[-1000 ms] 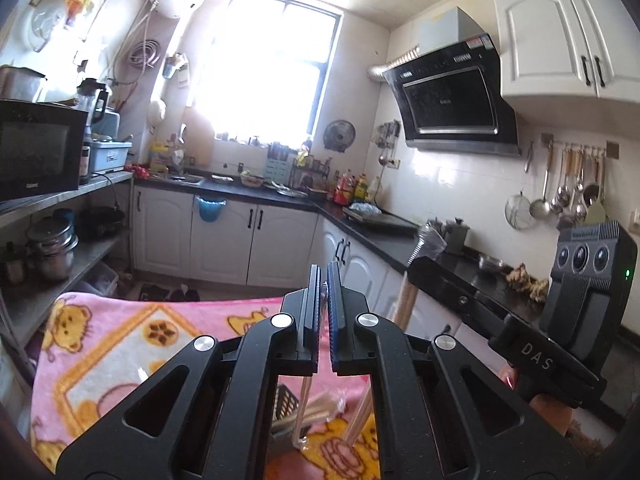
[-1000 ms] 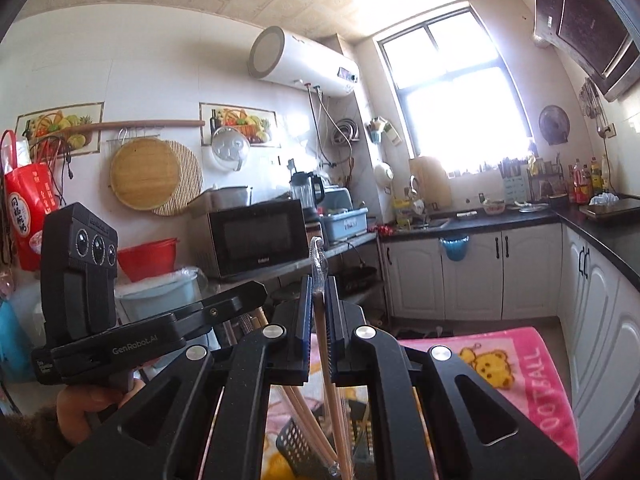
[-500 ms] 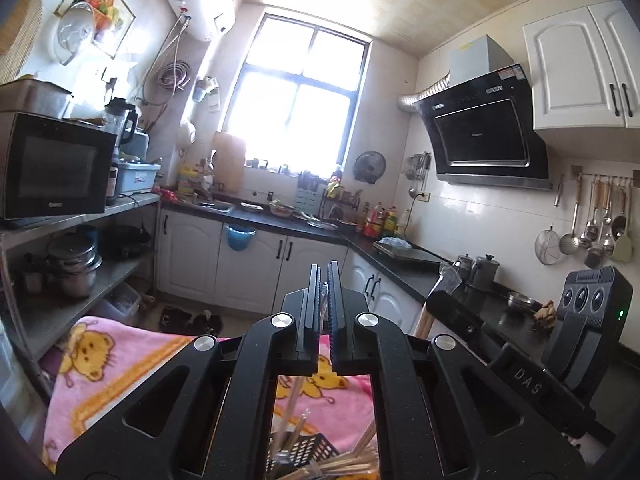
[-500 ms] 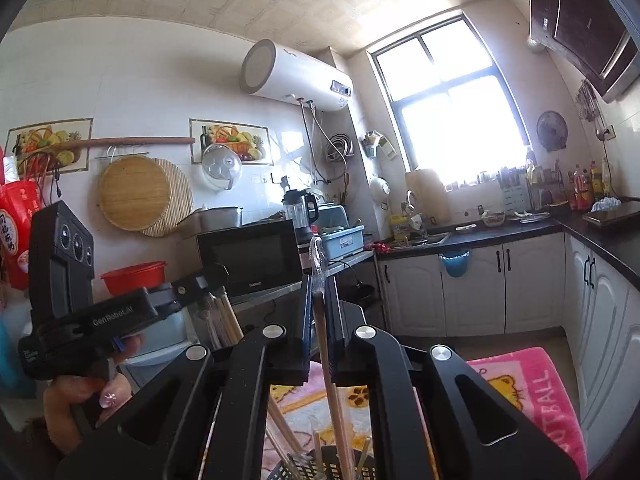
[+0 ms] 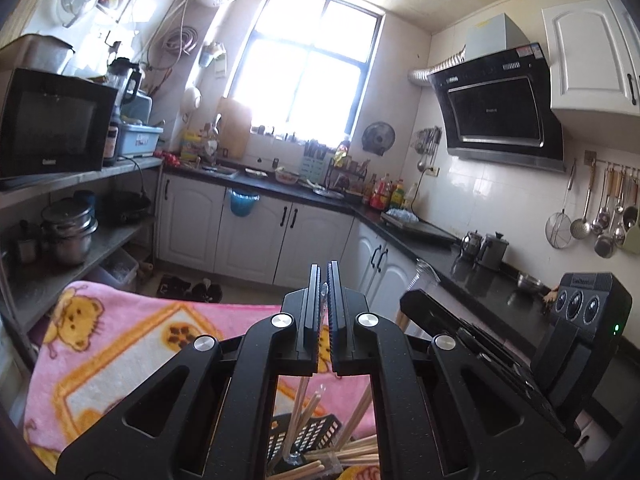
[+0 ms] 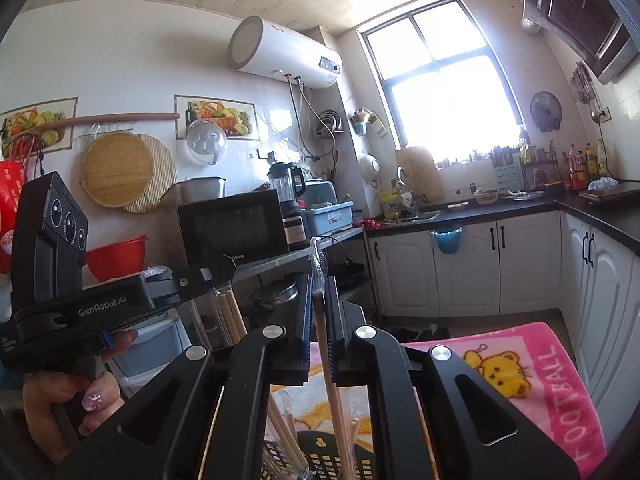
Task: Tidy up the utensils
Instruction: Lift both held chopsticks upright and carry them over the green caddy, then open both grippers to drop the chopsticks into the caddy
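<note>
Two grippers, both clenched. Right gripper clamps a wrapped chopstick, long axis near upright, lower end directly above the black basket on the pink blanket. Left gripper pinches clear wrapping, close alongside. Loose chopsticks already crowd the basket and may block entry.

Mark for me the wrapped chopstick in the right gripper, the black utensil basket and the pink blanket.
wrapped chopstick [image 6: 325, 344]: right wrist view, on its wooden shaft between the jaws.
black utensil basket [image 6: 320, 454]: right wrist view, on its slotted wall.
pink blanket [image 5: 120, 360]: left wrist view, on a bare printed stretch.
</note>
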The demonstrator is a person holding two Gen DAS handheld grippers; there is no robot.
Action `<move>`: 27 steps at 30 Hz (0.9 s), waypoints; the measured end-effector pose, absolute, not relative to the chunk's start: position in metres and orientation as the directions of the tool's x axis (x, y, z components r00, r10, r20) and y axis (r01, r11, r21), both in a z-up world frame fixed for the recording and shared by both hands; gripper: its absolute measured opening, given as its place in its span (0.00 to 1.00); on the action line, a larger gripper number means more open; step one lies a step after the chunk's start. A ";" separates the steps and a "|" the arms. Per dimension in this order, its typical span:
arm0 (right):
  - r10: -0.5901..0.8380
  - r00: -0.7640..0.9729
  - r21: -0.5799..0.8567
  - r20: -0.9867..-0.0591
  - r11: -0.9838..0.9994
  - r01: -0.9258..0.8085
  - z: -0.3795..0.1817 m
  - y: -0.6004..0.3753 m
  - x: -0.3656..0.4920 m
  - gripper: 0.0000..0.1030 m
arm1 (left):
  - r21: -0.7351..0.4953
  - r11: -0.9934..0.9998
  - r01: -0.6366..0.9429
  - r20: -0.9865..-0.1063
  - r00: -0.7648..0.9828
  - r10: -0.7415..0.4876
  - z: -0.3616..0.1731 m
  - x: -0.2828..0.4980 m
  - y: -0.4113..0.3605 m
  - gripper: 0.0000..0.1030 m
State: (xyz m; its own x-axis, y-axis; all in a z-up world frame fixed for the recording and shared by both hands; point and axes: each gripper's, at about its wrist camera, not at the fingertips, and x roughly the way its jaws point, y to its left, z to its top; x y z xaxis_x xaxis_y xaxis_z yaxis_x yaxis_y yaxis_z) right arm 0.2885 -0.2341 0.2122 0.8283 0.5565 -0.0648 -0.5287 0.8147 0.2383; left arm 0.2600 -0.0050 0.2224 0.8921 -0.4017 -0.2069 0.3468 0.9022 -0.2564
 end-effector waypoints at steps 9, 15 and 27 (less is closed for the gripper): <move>0.545 0.832 0.258 -0.104 0.823 -0.507 0.188 -0.233 0.295 0.07 | -0.229 0.909 0.350 -0.279 0.871 -0.405 0.188 0.270 -0.016 0.01; 0.546 0.826 0.276 -0.140 0.822 -0.497 0.177 -0.237 0.290 0.10 | -0.235 0.908 0.348 -0.306 0.860 -0.409 0.173 0.270 -0.014 0.02; 0.513 0.831 0.258 -0.213 0.850 -0.459 0.165 -0.252 0.263 0.36 | -0.217 0.920 0.325 -0.347 0.856 -0.384 0.161 0.247 -0.009 0.25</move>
